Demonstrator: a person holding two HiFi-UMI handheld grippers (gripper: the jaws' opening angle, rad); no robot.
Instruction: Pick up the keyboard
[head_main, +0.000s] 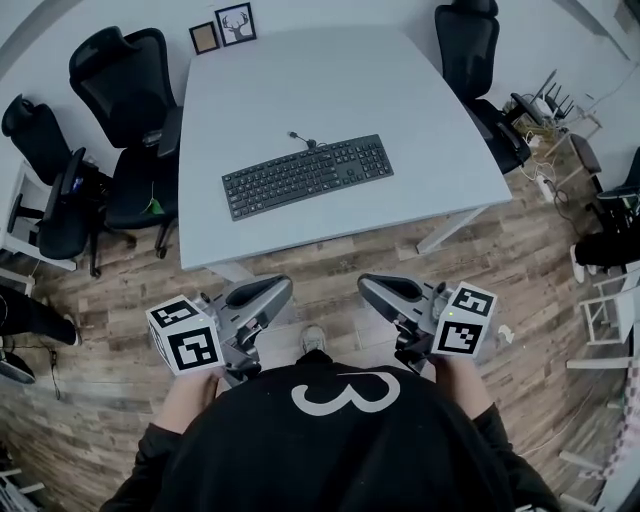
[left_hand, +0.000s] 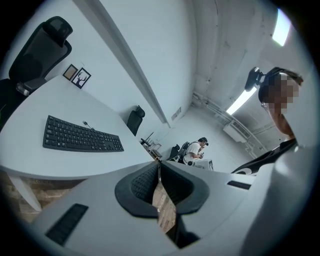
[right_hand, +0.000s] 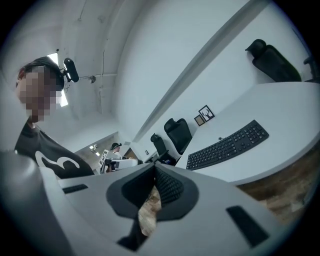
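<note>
A black keyboard (head_main: 306, 175) lies askew near the front middle of the white table (head_main: 400, 90), its short cable curling toward the back. It also shows in the left gripper view as the keyboard (left_hand: 80, 135) and in the right gripper view as the keyboard (right_hand: 227, 145). My left gripper (head_main: 283, 287) and right gripper (head_main: 367, 283) hover side by side over the wooden floor, short of the table's front edge and well apart from the keyboard. Both are shut with nothing between the jaws, left gripper (left_hand: 158, 165), right gripper (right_hand: 153, 166).
Black office chairs (head_main: 125, 110) stand left of the table, another chair (head_main: 470, 45) at the back right. Two small picture frames (head_main: 222, 30) sit at the table's far edge. Clutter and cables (head_main: 545, 110) lie at the right. A seated person (left_hand: 195, 150) is in the distance.
</note>
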